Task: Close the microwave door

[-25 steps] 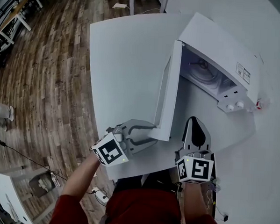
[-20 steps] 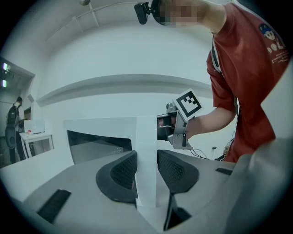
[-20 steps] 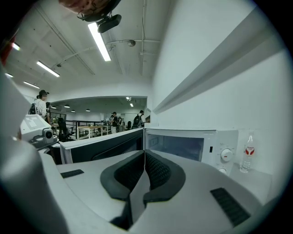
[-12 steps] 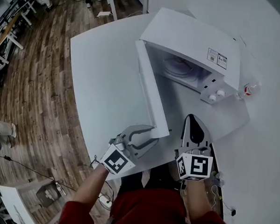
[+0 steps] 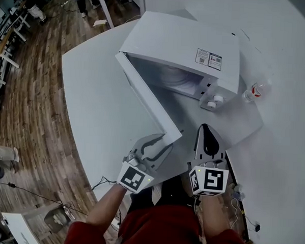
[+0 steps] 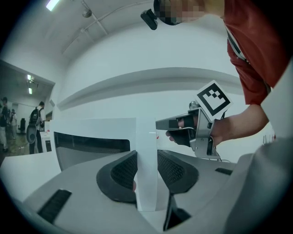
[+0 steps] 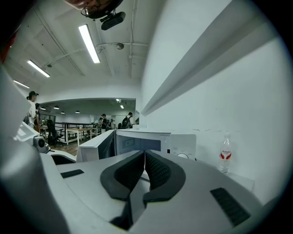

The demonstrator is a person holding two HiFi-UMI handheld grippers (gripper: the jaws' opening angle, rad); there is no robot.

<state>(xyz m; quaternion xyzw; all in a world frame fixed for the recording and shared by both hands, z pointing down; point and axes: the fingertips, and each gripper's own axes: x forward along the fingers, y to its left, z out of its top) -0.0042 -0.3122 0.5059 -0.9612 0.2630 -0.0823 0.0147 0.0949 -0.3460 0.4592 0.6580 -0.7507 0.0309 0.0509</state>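
The white microwave (image 5: 182,49) stands on the white table (image 5: 92,105) with its door (image 5: 143,100) swung partly open toward me. My left gripper (image 5: 165,143) holds the door's free edge; in the left gripper view that white edge (image 6: 146,155) fills the gap between the black pads, which have just been closing a little onto it. My right gripper (image 5: 205,128) is shut with nothing in it, just right of the door's edge, pointing at the microwave's front (image 7: 155,141). It also shows in the left gripper view as the right gripper (image 6: 160,124).
A clear plastic bottle (image 5: 253,89) with a red label stands right of the microwave by the white wall. The table's left edge drops to a wooden floor (image 5: 31,97). Desks and people are far off in the room.
The door has swung closer to the microwave's front, with the left gripper on its edge. Both grippers have travelled along with it, the right one staying shut beside the door.
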